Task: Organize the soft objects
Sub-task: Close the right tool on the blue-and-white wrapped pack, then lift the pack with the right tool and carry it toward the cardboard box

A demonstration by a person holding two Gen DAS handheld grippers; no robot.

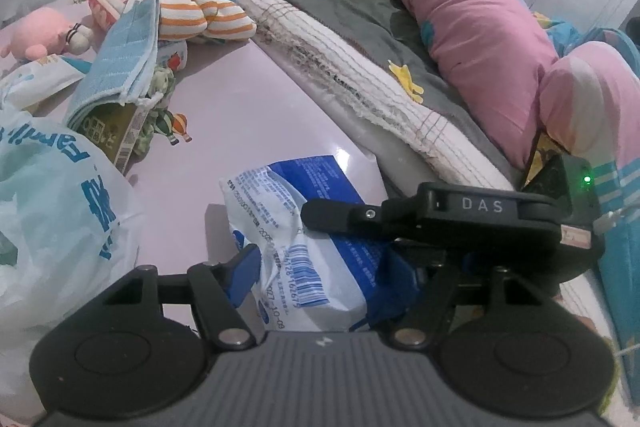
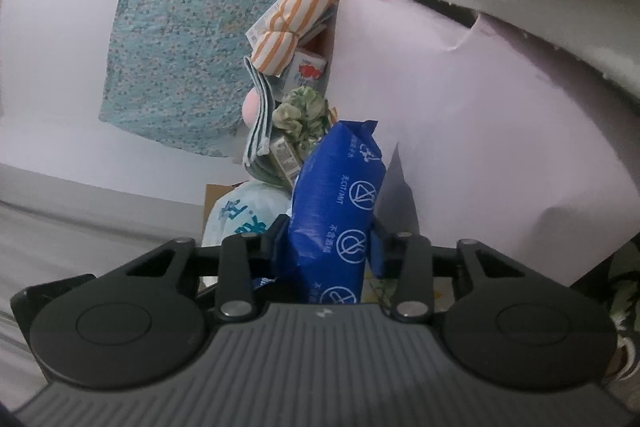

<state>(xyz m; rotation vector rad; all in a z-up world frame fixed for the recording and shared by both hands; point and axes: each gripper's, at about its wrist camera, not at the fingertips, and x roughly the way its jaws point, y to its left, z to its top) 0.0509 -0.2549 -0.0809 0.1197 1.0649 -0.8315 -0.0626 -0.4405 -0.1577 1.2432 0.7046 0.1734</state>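
Note:
A blue and white wipes pack sits between the fingers of my left gripper, whose blue left pad touches the pack's crinkled edge. The right pad is hidden behind the pack. My right gripper reaches in from the right and lies over the pack's far end. In the right wrist view the same pack stands on edge in my right gripper, pinched by both pads. An orange-striped soft toy, a pink plush and a folded blue towel lie at the far left.
The pale pink surface carries cartons, a green-patterned cloth and a white plastic bag at the left. To the right lie a quilted mat, a grey blanket and pink pillows.

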